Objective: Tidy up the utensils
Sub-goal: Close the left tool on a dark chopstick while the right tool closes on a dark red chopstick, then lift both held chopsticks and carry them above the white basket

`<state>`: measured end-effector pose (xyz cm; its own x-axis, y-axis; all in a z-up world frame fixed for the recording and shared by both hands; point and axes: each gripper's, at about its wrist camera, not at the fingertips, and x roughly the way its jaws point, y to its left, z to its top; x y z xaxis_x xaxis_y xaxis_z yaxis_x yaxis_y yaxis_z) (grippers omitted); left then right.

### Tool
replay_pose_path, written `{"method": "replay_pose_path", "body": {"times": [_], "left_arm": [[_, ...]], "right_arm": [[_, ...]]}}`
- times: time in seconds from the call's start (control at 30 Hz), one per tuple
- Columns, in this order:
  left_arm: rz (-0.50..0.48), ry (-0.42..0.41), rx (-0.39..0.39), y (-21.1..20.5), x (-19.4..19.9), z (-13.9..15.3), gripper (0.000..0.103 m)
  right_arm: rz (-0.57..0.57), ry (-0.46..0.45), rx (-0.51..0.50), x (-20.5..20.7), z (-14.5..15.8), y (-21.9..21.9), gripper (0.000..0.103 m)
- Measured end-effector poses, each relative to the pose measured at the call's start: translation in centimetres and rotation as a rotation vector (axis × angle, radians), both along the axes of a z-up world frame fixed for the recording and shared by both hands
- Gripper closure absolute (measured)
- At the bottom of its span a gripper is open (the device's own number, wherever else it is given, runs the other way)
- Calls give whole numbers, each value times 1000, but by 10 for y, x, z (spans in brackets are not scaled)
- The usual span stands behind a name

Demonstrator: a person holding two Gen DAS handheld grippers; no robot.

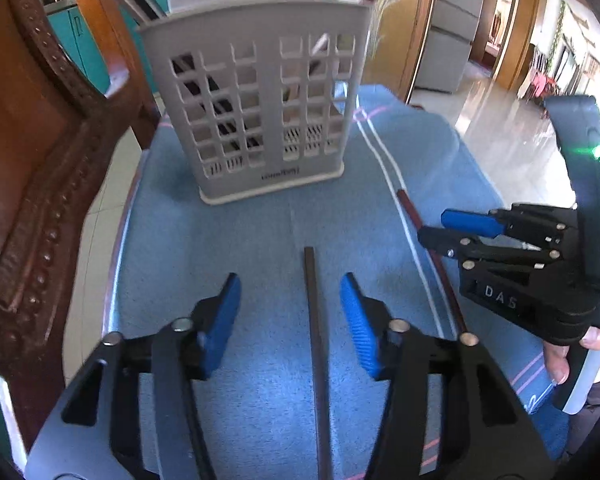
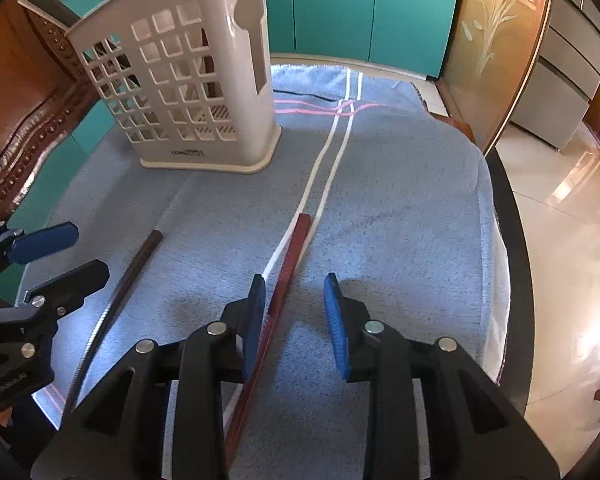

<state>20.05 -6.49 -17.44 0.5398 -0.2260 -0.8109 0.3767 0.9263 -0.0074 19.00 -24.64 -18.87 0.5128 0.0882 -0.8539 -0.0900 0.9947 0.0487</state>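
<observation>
A grey slotted utensil holder (image 1: 260, 108) stands upright at the far side of the blue towel (image 1: 228, 232); it also shows in the right wrist view (image 2: 188, 88) and holds some sticks. A dark brown chopstick (image 1: 314, 320) lies on the towel between the open fingers of my left gripper (image 1: 290, 320). A reddish chopstick (image 2: 284, 280) lies between the open fingers of my right gripper (image 2: 296, 320), close to its left pad. The right gripper also shows in the left wrist view (image 1: 444, 228), over the reddish chopstick (image 1: 410, 208). The dark chopstick shows in the right wrist view (image 2: 136, 268).
A carved wooden chair back (image 1: 32, 160) stands close on the left of the table. Teal cabinets (image 2: 360, 12) are behind. The towel has white stripes (image 2: 332, 148). The dark round table edge (image 2: 508, 220) drops to a tiled floor (image 2: 560, 184) on the right.
</observation>
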Motion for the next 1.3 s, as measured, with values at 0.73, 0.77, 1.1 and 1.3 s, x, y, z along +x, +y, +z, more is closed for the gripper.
{"method": "replay_pose_path", "body": {"times": [0.73,0.77,1.1,1.3], "left_arm": [[-36,-4,9,-20,-9,-13,96],[-39,-31,-13,-18,-13,-2,96],[10,-307,-237,37,-73,129,96],[58,-482,-271,49,-51,218,96]], "right_arm": [[75,-179,95,-20,35,8,96],[76,-206,112,-25,45,6,96],[121,-446,235,-80,164,-10,96],[32,-674,325,-53,269,-27,96]]}}
